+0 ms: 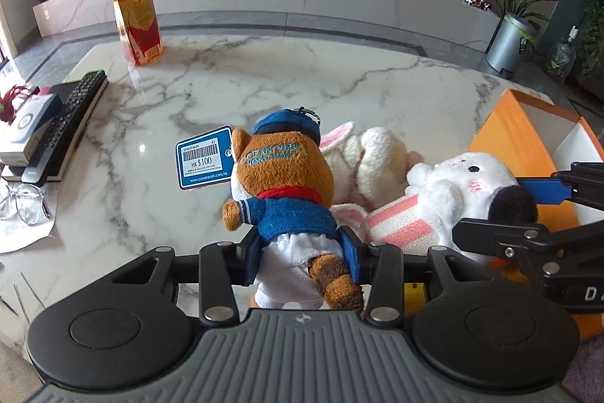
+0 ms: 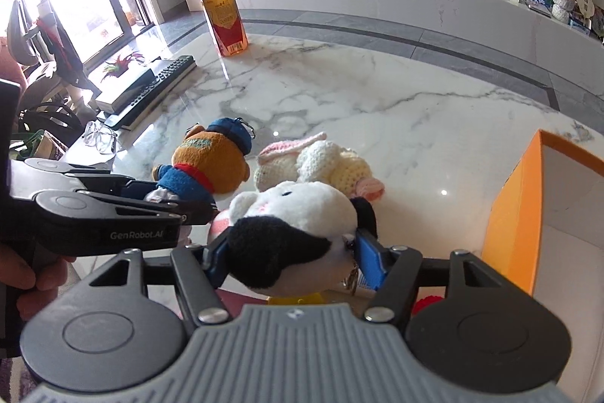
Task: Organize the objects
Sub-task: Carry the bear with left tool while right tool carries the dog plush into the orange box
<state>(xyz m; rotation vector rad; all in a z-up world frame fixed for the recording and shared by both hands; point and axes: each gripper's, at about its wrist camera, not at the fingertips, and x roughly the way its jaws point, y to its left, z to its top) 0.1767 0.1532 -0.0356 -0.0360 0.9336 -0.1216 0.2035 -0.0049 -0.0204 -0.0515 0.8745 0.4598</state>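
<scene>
My left gripper point(image 1: 304, 252) is shut on a brown bear plush point(image 1: 287, 172) in a blue sailor top and cap. Its blue pads squeeze the bear's waist, and a blue price tag point(image 1: 205, 157) hangs from the bear. My right gripper point(image 2: 294, 255) is shut on a white plush with black ears point(image 2: 298, 210), which fills the jaws. The two grippers sit side by side: the right gripper point(image 1: 506, 208) shows at the left view's right edge, the left gripper point(image 2: 181, 204) at the right view's left. A cream crocheted rabbit point(image 2: 324, 161) lies on the marble table point(image 2: 377, 93) just beyond both.
An open orange box point(image 2: 509, 206) stands at the right. A yellow drink bottle point(image 2: 224, 21) is at the table's far left. Remotes point(image 1: 68, 123) on a book and glasses point(image 1: 26, 203) lie along the left edge. A hand point(image 2: 22, 274) holds the left gripper.
</scene>
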